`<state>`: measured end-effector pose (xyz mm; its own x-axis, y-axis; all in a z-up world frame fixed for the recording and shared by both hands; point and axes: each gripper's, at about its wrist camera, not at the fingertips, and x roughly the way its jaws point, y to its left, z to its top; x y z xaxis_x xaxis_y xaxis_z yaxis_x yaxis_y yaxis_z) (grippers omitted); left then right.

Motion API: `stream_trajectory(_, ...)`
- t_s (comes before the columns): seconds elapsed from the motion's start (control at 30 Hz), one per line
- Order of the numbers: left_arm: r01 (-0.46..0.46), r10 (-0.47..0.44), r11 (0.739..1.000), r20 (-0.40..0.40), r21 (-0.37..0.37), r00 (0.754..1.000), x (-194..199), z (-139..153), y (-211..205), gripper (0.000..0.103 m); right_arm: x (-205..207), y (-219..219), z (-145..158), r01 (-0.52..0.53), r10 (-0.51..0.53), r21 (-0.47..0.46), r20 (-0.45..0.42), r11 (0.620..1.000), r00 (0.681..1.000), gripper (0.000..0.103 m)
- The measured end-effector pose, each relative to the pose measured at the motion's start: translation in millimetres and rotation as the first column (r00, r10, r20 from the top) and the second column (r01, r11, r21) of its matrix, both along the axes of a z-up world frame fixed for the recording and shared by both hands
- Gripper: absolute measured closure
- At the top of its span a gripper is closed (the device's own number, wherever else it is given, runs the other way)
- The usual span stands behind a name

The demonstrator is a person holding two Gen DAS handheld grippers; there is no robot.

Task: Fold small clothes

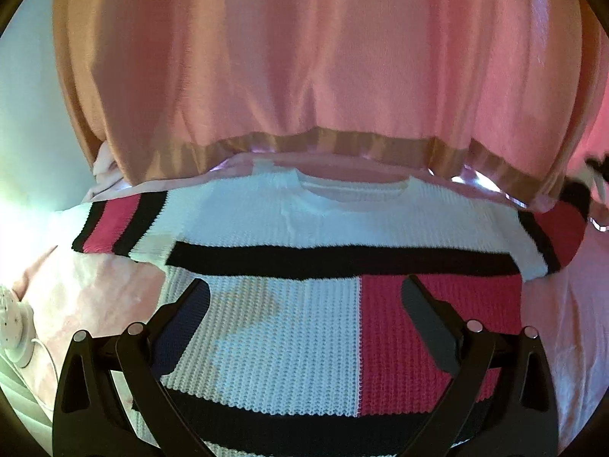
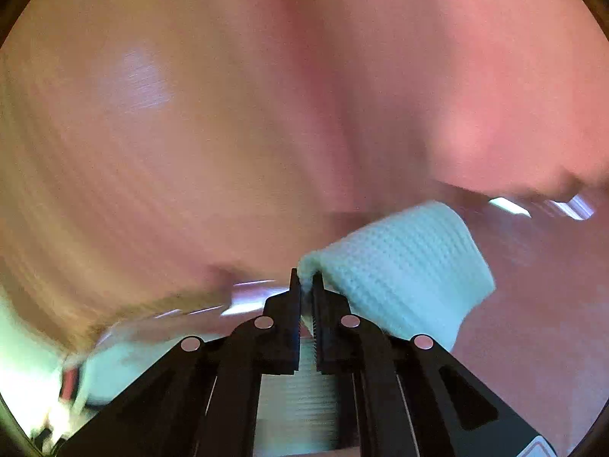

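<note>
A small knitted sweater (image 1: 289,335) in white, red, black and navy blocks lies flat on a pink sheet, neck opening away from me, both short sleeves spread out. My left gripper (image 1: 304,304) is open just above its chest, fingers (image 1: 430,327) wide apart. My right gripper (image 2: 306,289) is shut on a white knitted edge of the sweater (image 2: 403,266) and holds it lifted; this view is blurred by motion.
A person in a pink top (image 1: 304,57) stands close at the far side of the pink sheet (image 1: 87,293). A white round device with a cable (image 1: 13,327) lies at the left edge.
</note>
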<state>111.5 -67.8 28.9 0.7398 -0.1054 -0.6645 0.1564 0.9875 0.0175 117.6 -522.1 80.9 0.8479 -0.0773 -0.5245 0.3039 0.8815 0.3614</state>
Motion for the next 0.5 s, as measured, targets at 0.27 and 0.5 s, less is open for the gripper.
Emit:
stream_trajectory(0.27,-0.079,0.080,0.996,0.022,-0.046,0.997,4.4,11.7,40.3,0.005,109.2,275.8,-18.2,-0.522,0.524,0.050,-0.104,0.852,0.845,0.091)
stream_trajectory(0.5,-0.137,0.136,0.989,-0.027,-0.061,0.990,26.1,5.3,83.4,0.005,72.5,295.9,-21.5,-0.514,0.493,-0.079,-0.192,0.854,0.848,0.084)
